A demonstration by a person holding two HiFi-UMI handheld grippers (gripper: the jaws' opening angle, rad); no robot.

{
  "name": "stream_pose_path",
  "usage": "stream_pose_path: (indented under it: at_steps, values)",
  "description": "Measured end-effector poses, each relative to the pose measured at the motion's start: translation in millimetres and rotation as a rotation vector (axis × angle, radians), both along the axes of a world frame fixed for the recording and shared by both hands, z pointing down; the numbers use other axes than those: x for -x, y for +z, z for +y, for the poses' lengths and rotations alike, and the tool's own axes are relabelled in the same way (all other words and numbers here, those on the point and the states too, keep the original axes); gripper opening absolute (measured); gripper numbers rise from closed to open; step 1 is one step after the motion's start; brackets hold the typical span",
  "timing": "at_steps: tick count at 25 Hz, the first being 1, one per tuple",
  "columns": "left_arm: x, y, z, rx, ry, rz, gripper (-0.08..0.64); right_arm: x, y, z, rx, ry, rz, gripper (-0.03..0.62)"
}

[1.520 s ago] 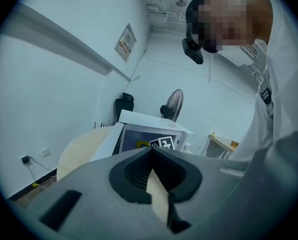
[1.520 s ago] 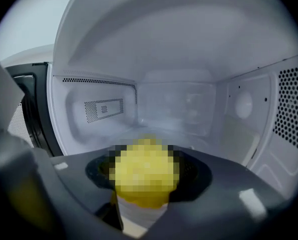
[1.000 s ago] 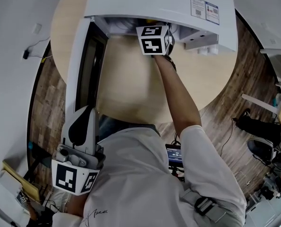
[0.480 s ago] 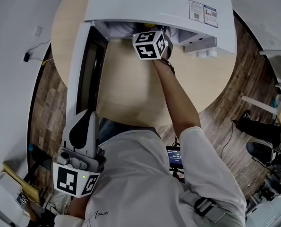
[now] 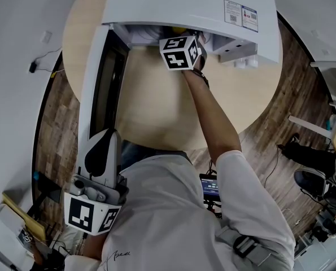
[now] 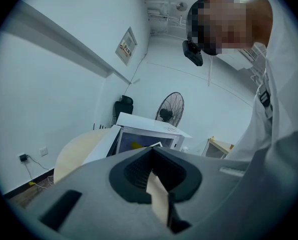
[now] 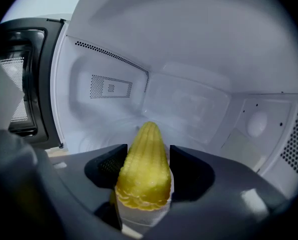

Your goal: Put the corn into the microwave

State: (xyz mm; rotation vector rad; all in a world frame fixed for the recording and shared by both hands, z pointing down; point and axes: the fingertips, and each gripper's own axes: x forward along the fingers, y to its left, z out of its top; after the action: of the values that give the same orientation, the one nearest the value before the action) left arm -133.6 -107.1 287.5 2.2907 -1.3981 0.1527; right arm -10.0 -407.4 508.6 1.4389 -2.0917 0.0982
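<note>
While the corn (image 7: pixel 143 169) sits between the jaws of the right gripper (image 7: pixel 146 153), its tip points into the white cavity of the microwave (image 7: pixel 189 99). It's upright-ish in my R gripper view, fat end toward the cam. Those jaws have just been opening and stand wide, w/ the cob between them. The dark pads (image 7: pixel 108 166) are just beside it on both sides, but I can't see them squeezing it. Whether the cob rests on the oven floor, I can't tell.

From the head view only the R tool's marker cube (image 5: pixel 182 52) shows at the oven mouth, the arm stretched fwd across the table (image 5: pixel 156 112). The jaw end is hidden under the oven's top. The microwave door (image 5: pixel 100 83) is swung open to the left, its dark window facing the cavity. It also shows at the left edge of the R gripper view, mesh panel visible.

The left gripper (image 6: pixel 151 171) is well apart from all that, down by the person's side, near the door's outer end. Its jaws are together w/ nothing in them. Its view looks across at the oven front, w/ a yellow speck in the opening. A fan (image 6: pixel 169 109) stands behind by the wall.
</note>
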Motion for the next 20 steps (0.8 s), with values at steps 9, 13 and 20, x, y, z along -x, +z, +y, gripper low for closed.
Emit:
stream_pose_path:
  at_steps: [9,13,20]
  values:
    - [-8.5,-2.6,4.3,-0.005,0.000,-0.001,-0.009,-2.9,-4.0,11.1,0.008,-0.010,-0.022,0.279]
    - [-15.7,-5.0,6.9,-0.015,0.004,0.000,-0.009,-5.1,-7.9,16.3,0.001,-0.011,-0.027,0.279]
    - [-22.8,-10.6,14.3,-0.030,-0.001,0.034,-0.009,-8.2,-19.0,25.6,-0.014,-0.009,-0.040,0.278]
